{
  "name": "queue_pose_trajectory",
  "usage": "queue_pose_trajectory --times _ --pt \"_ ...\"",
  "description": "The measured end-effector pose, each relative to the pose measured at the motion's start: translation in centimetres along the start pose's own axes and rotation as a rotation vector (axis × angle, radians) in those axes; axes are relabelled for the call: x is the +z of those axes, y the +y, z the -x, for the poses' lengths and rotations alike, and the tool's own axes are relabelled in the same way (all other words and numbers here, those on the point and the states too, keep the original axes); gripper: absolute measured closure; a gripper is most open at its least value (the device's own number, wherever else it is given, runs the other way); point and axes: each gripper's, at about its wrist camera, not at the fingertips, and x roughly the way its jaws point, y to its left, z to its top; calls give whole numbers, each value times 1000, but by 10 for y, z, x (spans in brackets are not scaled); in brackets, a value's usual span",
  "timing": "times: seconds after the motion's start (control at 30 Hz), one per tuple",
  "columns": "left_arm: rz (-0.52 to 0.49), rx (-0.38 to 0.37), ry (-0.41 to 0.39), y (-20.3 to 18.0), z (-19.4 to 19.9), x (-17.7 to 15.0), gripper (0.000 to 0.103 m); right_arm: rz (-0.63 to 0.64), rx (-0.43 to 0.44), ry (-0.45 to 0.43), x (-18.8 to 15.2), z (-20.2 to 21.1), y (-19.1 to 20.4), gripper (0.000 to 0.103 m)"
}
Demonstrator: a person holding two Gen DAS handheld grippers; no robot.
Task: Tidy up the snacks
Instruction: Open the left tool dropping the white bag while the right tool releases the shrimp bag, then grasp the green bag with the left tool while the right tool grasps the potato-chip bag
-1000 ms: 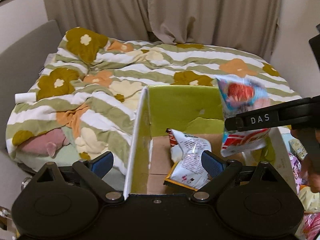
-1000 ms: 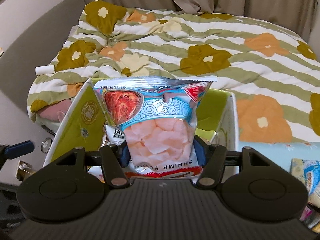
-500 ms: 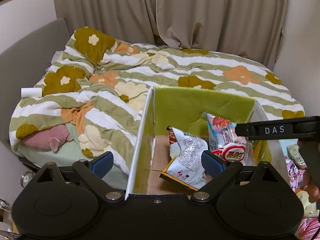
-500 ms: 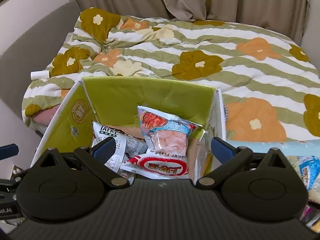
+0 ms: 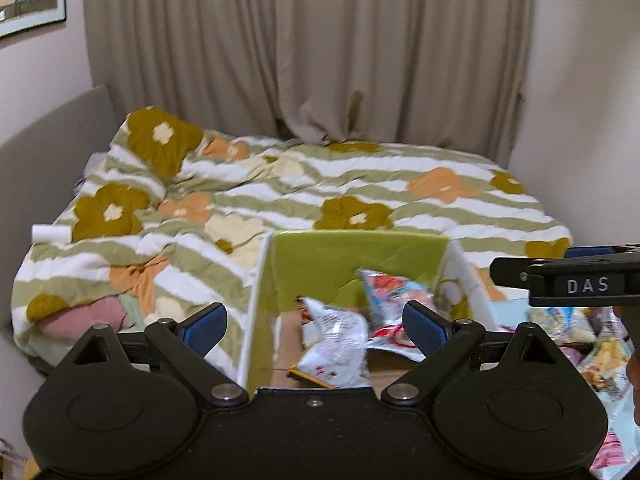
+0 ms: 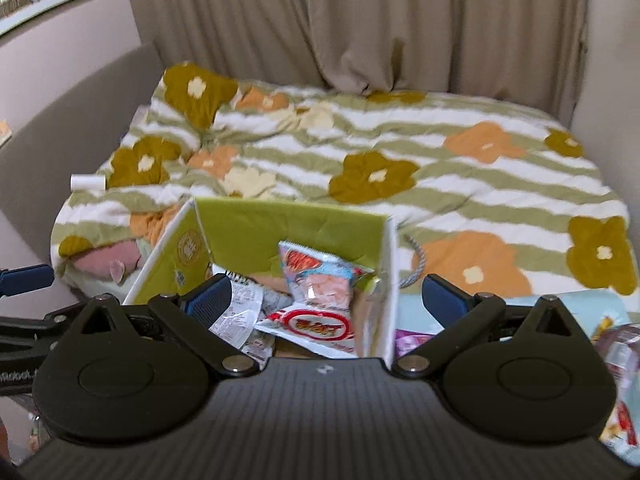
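An open cardboard box [image 5: 352,258] [image 6: 280,230] with green inner walls stands at the foot of the bed. Inside it lie a shrimp flakes bag [image 6: 316,280] [image 5: 390,294] leaning on the right wall and a white snack bag [image 5: 334,334] [image 6: 236,312] to its left. My left gripper [image 5: 316,324] hangs open above the box's near left corner, nothing between its fingers. In its own view my right gripper [image 6: 328,296] is open and empty above the box's near right side. It also shows at the right edge of the left wrist view as a black finger marked DAS.
A bed with a striped flowered quilt [image 5: 304,196] fills the space behind the box, with curtains behind it. Several loose snack packets [image 5: 568,324] [image 6: 616,344] lie on a light blue surface to the right of the box. A pink plush [image 6: 112,258] and a white roll [image 5: 50,234] lie at the bed's left edge.
My right gripper opened and let go of the shrimp flakes bag, which dropped into the box beside the white bag. Both grippers then rose and drew back from the box.
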Motion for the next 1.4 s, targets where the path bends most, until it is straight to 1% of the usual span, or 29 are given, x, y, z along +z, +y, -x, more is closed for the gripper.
queue_pose_trajectory --times 0.07,0.2,0.3,0.43,0.7,0.8,1.03,1.2,1.4 --pt "-10 -26 -10 -9 8 -1 6 -10 -23 -24 -3 16 -8 0" --pt "-21 -73 -30 -33 22 -4 6 -36 -43 -60 -11 49 -35 0" --pt "-37 -91 -44 -56 32 -12 6 -39 -64 -83 -20 71 -60 0" --pt "-36 -95 -36 -91 41 -28 6 -34 -81 -95 -39 94 -96 0" --pt "19 -60 24 -164 47 -63 6 -10 -78 -67 -78 115 -167 0" --pt "35 -37 53 -187 42 -78 6 9 -74 -53 -93 116 -190 0" --pt "83 8 124 -224 17 -119 6 15 -18 2 -124 100 -233 0" --pt "104 33 173 -239 -9 -142 6 15 7 39 -140 81 -249 0" --pt "92 76 210 -251 -39 -159 6 21 31 72 -152 55 -259 0"
